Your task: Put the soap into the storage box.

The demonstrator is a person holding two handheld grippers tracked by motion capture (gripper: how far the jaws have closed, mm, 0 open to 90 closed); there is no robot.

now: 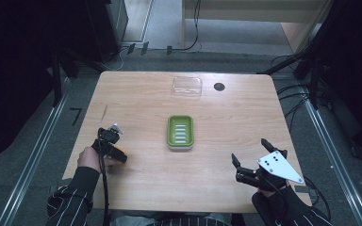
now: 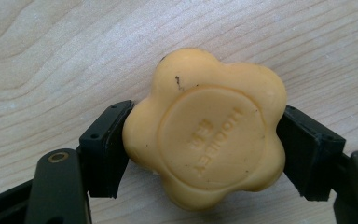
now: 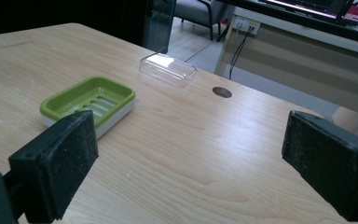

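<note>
From above, your left claw [image 1: 114, 141] sits low at the left edge of the pale wooden table [image 1: 226, 117], closed on something orange that is too small here to name; your right claw [image 1: 250, 157] waits at the lower right, jaws spread wide and holding nothing. Between them stands the green slotted plastic soap dish [image 1: 180, 132], and its clear plastic lid [image 1: 187, 86] lies well apart at the far edge, beside a small dark round hole [image 1: 219, 86]

Along the left claw's jaws, you get what the high view cannot give: a yellow-orange flower-shaped bar of soap [image 2: 205, 135] lying flat on the table, both pads pressed against opposite lobes. Those lobes are rounded and the soap is likely slick, so I judge a fast lift or a twist could squirt it out sideways or roll it between the pads

Along the right claw's jaws, the gap is wide and bare; beyond it you see the dish's raised rim and inner slots at a low angle. Carry the soap too low and it may catch that rim and shove the dish
</note>
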